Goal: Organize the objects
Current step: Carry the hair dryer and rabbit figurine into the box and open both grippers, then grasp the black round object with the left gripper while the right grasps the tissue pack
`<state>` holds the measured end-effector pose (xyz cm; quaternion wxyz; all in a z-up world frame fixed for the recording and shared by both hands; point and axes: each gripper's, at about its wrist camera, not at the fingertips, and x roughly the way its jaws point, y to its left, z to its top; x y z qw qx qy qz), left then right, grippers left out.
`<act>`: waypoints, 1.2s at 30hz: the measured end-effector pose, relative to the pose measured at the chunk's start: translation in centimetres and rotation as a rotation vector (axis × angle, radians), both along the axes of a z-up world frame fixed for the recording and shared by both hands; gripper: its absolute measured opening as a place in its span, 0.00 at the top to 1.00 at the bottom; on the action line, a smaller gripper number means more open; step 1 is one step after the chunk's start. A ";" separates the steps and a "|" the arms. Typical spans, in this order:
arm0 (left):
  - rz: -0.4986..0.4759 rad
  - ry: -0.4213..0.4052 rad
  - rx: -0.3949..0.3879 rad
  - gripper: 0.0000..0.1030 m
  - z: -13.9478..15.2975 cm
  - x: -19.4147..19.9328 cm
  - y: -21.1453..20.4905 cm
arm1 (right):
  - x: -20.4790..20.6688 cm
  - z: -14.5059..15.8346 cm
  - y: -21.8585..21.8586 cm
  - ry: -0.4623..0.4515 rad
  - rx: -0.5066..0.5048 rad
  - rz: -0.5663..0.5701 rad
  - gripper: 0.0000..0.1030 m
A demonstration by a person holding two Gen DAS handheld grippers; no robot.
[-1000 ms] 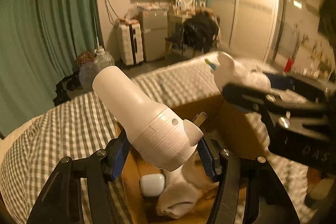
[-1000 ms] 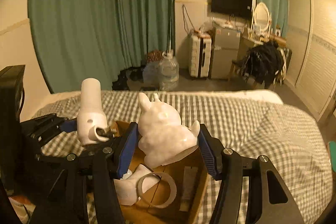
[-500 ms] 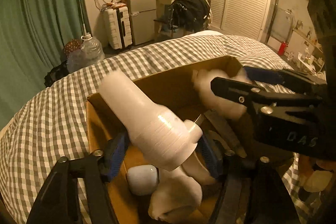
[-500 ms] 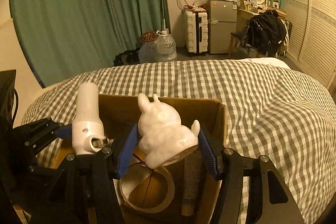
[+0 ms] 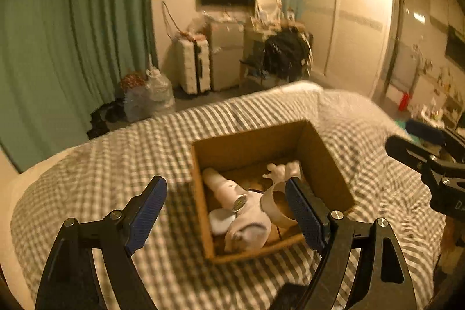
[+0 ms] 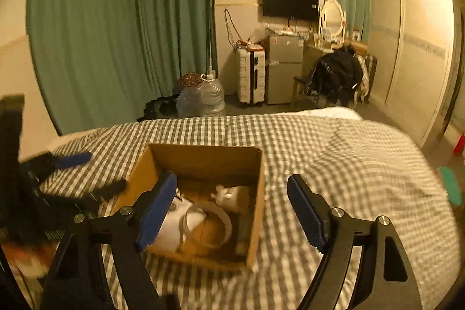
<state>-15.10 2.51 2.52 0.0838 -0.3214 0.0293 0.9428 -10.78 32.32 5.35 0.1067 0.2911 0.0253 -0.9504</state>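
An open cardboard box (image 5: 325, 161) sits on the checked bed cover; it also shows in the right wrist view (image 6: 258, 193). Inside lie a white cylindrical device (image 5: 223, 188), a white rabbit figure (image 5: 280, 172) (image 6: 231, 193), a tape ring (image 6: 207, 225) (image 5: 274, 204), a small white case (image 5: 221, 220) and a pale cloth (image 5: 250, 228). My left gripper (image 5: 229, 214) is open and empty, above the box's near left side. My right gripper (image 6: 232, 211) is open and empty, above the box's near right side.
The bed's checked cover (image 6: 348, 164) spreads all around the box. Beyond the bed stand green curtains (image 6: 116, 34), a water jug (image 6: 212, 98), a white suitcase (image 6: 251, 76), a small fridge (image 6: 283, 69) and a chair with dark clothes (image 6: 337, 74).
Both grippers opened and let go: the white device and the rabbit figure now lie in the box. Both grippers have pulled up and back from the box.
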 end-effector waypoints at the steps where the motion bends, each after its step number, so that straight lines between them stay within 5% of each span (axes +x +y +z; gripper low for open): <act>1: 0.019 0.029 0.010 0.16 0.9 1.6 -0.8 | 1.4 0.8 0.0 0.008 0.012 -0.001 0.24; 6: 0.065 0.082 -0.003 0.14 2.9 6.9 -3.3 | 6.4 3.6 -0.5 0.020 0.030 0.017 0.23; 12: 0.071 0.039 0.005 0.14 0.5 11.1 -4.0 | 11.2 3.0 -3.4 -0.005 0.119 0.065 0.23; 17: 0.095 -0.041 0.021 0.14 -4.3 13.1 -3.7 | 14.0 -1.7 -5.1 -0.062 0.134 0.051 0.23; 26: 0.140 -0.182 -0.066 0.14 -12.9 12.3 -3.2 | 14.5 -13.7 -6.8 -0.287 0.204 0.037 0.23; 36: 0.127 -0.207 -0.109 0.14 -14.8 12.1 -2.5 | 13.4 -18.8 -7.3 -0.398 0.213 0.046 0.23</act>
